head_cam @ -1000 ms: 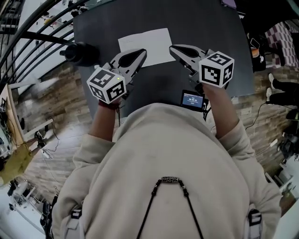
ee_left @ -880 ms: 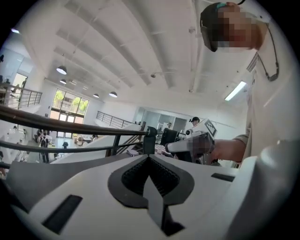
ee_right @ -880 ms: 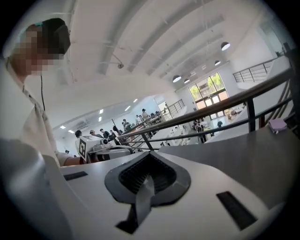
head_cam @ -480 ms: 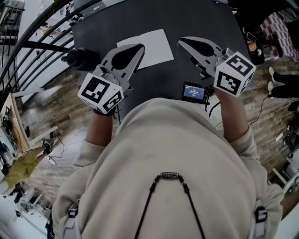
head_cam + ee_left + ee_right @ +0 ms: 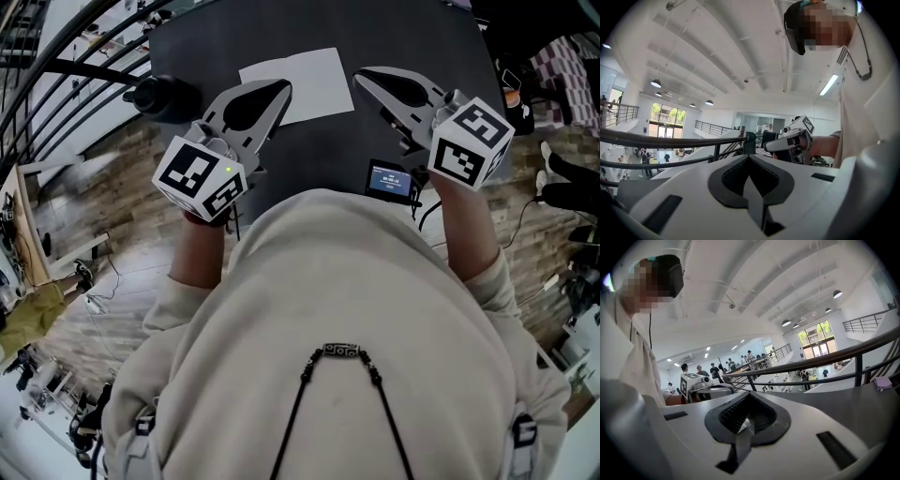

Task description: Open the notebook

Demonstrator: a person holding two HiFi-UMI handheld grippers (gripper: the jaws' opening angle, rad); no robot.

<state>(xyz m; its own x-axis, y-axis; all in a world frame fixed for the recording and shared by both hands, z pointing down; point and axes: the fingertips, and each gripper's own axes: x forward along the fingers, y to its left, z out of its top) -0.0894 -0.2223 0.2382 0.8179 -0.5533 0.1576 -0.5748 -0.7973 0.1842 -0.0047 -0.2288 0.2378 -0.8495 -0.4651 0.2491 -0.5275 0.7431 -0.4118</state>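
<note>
A: How does the left hand-held gripper [image 5: 748, 156] stand?

B: Narrow as it goes. The jaws lie together, dark pads meeting at the tip, with nothing gripped. Its marker cube [image 5: 201, 178] sits at the rear end.

A: And the right hand-held gripper [image 5: 750, 393]?

B: The same: jaws closed pad to pad and empty, its own cube at the back.

A: How do the two lie to each other?

B: Side by side and apart. Both point away from the person [image 5: 347, 375], with the tips leaning a little toward each other. Each shows in the other's view, off to the inner side.

A: Where is the notebook?

B: The notebook [image 5: 309, 75] lies flat on the dark counter [image 5: 422, 33], one plain white face up. It is ahead of the tips and between them, nearer the left one. In the head view the left tip overlaps its near left corner, and the right tip stands just right of its right edge. I cannot tell from there whether either touches it.

A: What lies further out?

B: Below the rear of the right hand-held gripper, by the counter's near edge, is a small device [image 5: 387, 178] with a lit screen. Left of the left hand-held gripper, a black knob [image 5: 159, 97] sits at the counter's side. Past the counter runs a dark railing [image 5: 811, 364].
</note>
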